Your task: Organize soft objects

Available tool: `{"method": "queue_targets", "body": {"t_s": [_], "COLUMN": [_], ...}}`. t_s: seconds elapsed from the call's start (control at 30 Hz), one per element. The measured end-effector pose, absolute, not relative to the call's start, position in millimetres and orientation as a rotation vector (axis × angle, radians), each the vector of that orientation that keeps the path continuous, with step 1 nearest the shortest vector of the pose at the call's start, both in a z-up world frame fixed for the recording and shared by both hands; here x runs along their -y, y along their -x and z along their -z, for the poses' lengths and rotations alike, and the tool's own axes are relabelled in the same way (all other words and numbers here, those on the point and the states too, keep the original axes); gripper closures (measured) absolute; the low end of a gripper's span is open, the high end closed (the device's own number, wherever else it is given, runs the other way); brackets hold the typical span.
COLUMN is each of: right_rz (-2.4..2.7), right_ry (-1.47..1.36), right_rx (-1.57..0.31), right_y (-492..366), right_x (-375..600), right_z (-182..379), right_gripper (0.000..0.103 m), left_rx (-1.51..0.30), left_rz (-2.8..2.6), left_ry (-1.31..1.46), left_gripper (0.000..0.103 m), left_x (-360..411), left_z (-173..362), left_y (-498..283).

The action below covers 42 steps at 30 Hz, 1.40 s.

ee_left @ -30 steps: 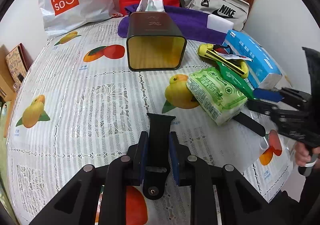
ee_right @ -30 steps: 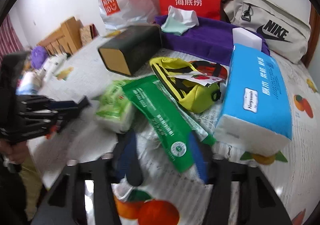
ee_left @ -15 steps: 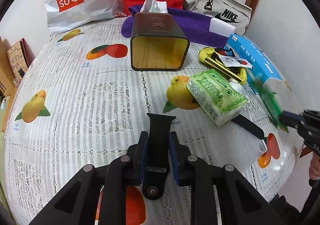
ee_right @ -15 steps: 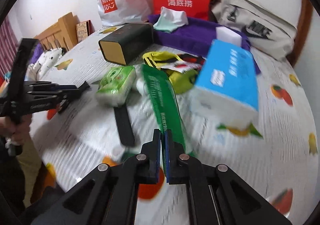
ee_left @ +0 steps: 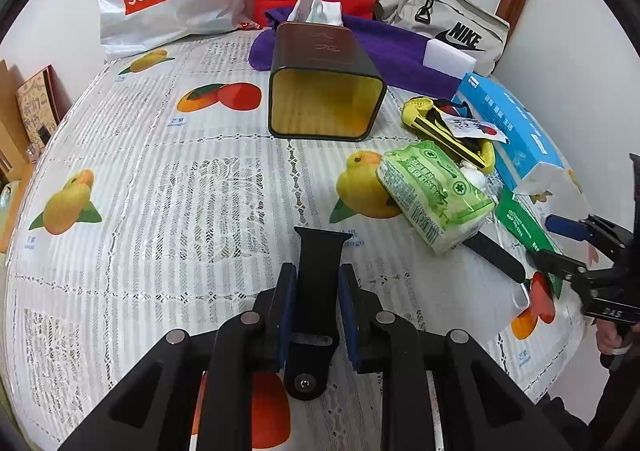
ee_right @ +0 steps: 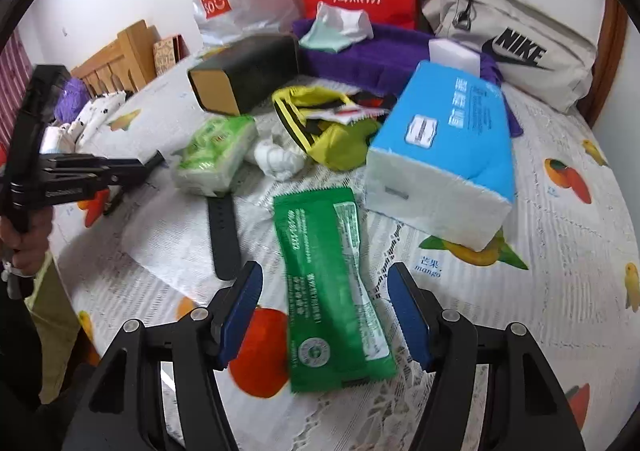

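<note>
Right wrist view: right gripper (ee_right: 325,293), jaws now spread, is hovering over the glossy flat green packet (ee_right: 330,283), released beside the blue tissue pack (ee_right: 448,139); left gripper (ee_left: 318,305) is clamping a matte black strap (ee_left: 318,271).

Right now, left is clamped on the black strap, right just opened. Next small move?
Probably carry the left gripper forward and drop its black strap into the open dark box, which lies on its side, mouth facing the gripper. The right gripper is open over the green packet, holding nothing.
</note>
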State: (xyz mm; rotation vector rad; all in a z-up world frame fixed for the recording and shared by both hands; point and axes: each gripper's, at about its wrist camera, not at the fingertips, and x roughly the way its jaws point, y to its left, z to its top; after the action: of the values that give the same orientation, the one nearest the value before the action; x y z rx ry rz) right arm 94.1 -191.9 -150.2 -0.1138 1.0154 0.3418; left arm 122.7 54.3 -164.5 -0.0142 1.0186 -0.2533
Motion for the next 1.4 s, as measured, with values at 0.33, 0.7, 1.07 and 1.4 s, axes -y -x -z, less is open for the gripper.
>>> {"method": "queue_targets", "body": {"t_s": [0.33,0.7,1.07,1.4], "right_rz": [-0.304,-0.229,-0.224,-0.237], "right_ry": [0.108,0.093,0.052,0.012], "right_rx": [-0.998,-1.004,-1.006,-0.965], "right_y": [-94,-82,-77,-80], "right_x": [198,211,221,233], "right_z": [154,155,139,106], "right_gripper": [0.078,0.079,0.081,0.081], "left_rx": [-1.023,-0.991,-0.997,-0.956], "left_rz": [0.241,0.218,0.213,0.214], "left_ry": [0.002,-0.100,-0.016,0.031], "left_gripper": [0.075,0.083,0.083,0.083], "left_x": [-54,-45,-49,-53], "left_z": [165,167,157,124], "left_y": [-113,-108,-112,-123]}}
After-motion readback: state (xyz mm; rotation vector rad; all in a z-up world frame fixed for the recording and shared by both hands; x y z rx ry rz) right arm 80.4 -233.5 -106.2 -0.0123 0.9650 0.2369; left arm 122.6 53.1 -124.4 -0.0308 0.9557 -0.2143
